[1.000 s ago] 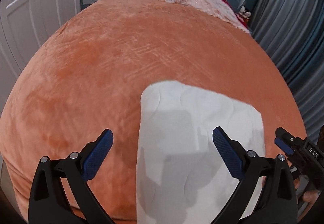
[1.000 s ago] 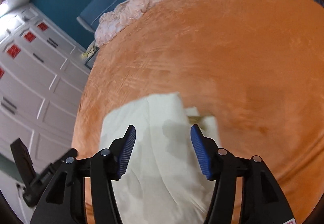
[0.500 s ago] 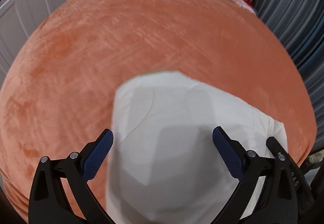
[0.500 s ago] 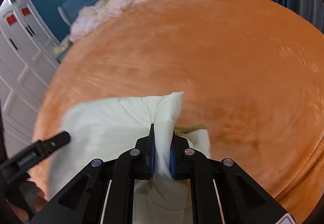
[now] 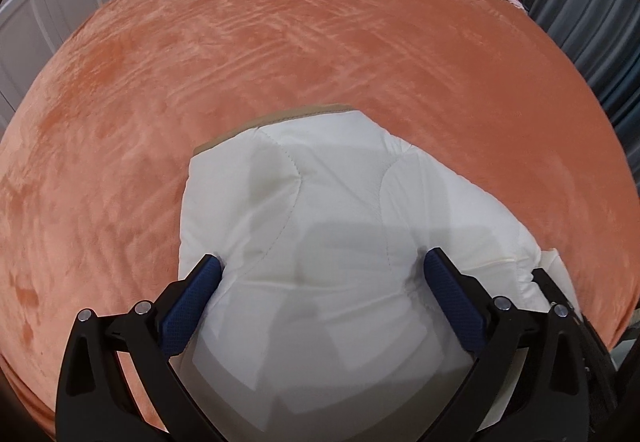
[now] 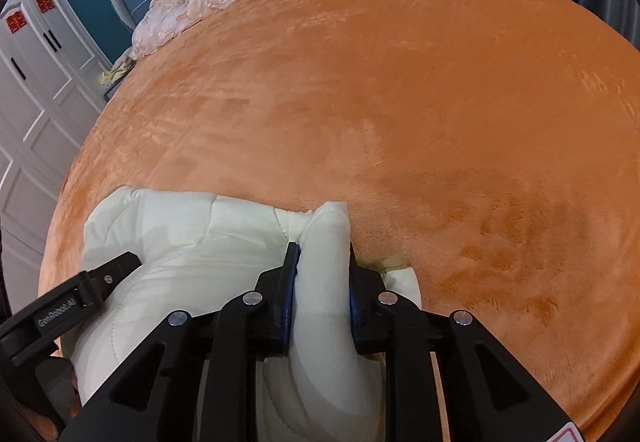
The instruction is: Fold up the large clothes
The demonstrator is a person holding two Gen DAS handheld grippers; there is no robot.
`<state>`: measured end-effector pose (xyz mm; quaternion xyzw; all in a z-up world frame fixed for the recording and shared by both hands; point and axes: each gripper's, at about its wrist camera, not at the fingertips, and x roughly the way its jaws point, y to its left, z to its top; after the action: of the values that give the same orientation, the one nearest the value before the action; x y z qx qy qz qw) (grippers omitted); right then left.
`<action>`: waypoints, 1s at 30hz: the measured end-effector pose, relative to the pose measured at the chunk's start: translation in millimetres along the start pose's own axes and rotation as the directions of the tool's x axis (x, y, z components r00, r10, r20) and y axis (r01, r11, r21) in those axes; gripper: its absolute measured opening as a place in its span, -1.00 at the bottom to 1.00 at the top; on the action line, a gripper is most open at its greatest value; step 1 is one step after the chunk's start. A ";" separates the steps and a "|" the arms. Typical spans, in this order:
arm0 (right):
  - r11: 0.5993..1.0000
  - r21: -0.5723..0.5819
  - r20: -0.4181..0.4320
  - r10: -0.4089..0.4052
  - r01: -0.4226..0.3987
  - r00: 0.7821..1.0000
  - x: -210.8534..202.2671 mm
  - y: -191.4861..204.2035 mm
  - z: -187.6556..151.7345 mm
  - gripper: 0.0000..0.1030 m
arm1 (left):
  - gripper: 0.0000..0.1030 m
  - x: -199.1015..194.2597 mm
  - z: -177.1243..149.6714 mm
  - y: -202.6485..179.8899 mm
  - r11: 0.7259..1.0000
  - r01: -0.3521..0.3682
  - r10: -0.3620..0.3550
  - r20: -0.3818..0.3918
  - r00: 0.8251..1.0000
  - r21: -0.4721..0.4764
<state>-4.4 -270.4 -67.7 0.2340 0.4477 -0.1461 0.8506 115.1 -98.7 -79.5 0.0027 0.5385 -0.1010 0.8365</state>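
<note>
White quilted garment (image 5: 320, 226) lay bunched at the near edge of the orange bed (image 5: 320, 42). I had the right claw (image 6: 322, 262) loosening around a raised fold, the left claw (image 5: 320, 274) spread wide astride the bulk. Its lower portion was cut off beneath both claws; collar and sleeves I could not make out.

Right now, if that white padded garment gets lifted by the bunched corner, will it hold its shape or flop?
The white padded garment probably flops: it bulges between the right gripper, whose jaws are opening. Its puffy quilting suggests it is light and bulky.
</note>
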 end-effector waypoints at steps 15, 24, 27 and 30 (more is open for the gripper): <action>1.000 -0.009 0.018 0.005 -0.005 1.000 10.9 1.8 -1.2 -0.59 | 0.91 15.3 -0.6 -6.3 0.998 -0.064 0.064 0.041 0.997 0.020; 1.000 -0.004 0.035 0.016 -0.016 0.999 14.1 2.7 -2.1 -0.55 | 0.91 17.5 -1.8 -7.3 0.996 -0.083 0.081 0.072 0.994 0.022; 0.999 0.011 0.034 0.033 -0.034 0.999 13.5 -0.4 -1.2 -0.55 | 0.91 16.4 -1.5 -6.2 0.997 -0.077 0.075 0.074 0.994 0.018; 0.998 0.034 0.022 0.061 -0.062 0.998 10.8 -5.5 2.0 -0.52 | 0.91 12.1 -0.3 -3.6 0.999 -0.053 0.053 0.065 0.996 0.009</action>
<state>0.5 -276.5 -77.2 0.2610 0.4287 -0.1303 0.8551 119.1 -104.2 -90.1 0.0179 0.5103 -0.0816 0.8559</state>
